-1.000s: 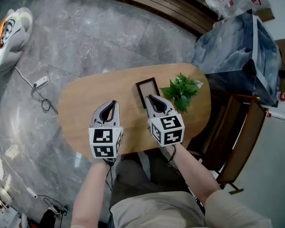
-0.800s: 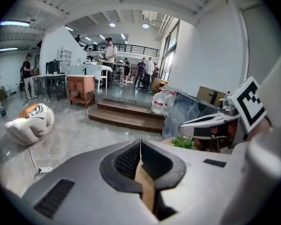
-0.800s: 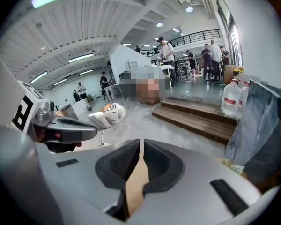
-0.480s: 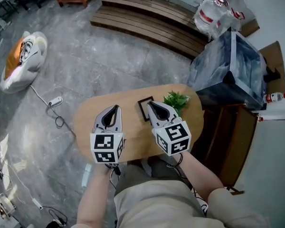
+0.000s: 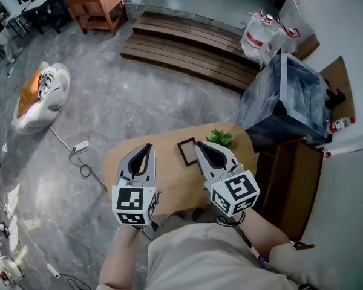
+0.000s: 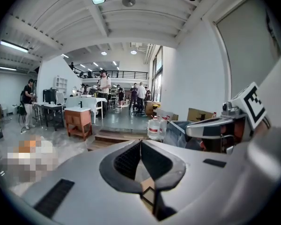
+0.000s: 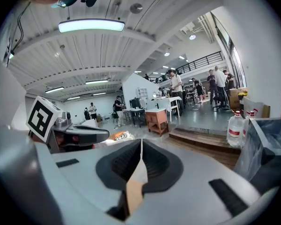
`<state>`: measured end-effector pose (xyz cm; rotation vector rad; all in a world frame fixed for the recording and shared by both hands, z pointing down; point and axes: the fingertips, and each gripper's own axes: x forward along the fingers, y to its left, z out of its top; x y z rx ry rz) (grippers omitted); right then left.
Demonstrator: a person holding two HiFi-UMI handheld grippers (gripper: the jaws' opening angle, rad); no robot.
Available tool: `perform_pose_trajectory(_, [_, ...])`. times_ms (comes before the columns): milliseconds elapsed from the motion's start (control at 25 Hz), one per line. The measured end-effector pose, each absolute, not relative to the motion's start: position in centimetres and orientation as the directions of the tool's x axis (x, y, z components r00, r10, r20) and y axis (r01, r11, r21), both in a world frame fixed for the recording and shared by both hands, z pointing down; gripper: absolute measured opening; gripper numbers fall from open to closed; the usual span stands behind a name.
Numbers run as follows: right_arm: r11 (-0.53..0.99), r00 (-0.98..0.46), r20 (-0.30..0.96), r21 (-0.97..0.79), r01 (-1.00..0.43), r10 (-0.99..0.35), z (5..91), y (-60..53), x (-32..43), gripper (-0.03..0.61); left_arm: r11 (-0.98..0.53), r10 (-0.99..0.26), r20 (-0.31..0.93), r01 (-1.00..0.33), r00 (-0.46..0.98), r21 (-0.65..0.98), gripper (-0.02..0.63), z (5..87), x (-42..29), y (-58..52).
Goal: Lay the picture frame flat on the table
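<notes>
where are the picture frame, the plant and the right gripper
picture frame (image 5: 187, 151), head view, on its inner panel
plant (image 5: 221, 138), head view, on its leaves
right gripper (image 5: 199, 145), head view, at the tips of its shut jaws

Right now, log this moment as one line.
picture frame: flat on table | left tongs: shut, empty | right tongs: shut, empty | plant: beside frame

We're looking down on the oval wooden table (image 5: 175, 183): the dark picture frame (image 5: 187, 151) lies flat on its far side, and just beside it, toward the right end, sits a small green plant (image 5: 219, 138).
</notes>
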<state>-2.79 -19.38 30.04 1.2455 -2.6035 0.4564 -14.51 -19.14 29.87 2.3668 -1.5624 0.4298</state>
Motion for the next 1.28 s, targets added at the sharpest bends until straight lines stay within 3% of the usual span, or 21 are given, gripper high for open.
perform_pose_trajectory(240, [0.617,-0.632,0.231,-0.142,-0.774,-0.74,23.9,-17.2,-1.0,0.003,-0.406,-0.866,0.351,-0.911,0.356,-0.078,0.009,25.9,-13.9,-16.5])
perform_pose_trajectory(800, [0.655,-0.658,0.117,-0.066,-0.752,-0.744,15.4,-11.6,2.5,-0.003,-0.381,-0.908,0.194,-0.924,0.371,-0.021,0.009,19.2,-12.8,-10.7])
perform_pose_trajectory(1280, [0.626,-0.633,0.116,-0.099,-0.774,-0.765,15.8,-11.3,4.2,-0.003,-0.359,-0.915,0.21,-0.933,0.344,-0.036,0.009,19.0,-12.6,-9.8])
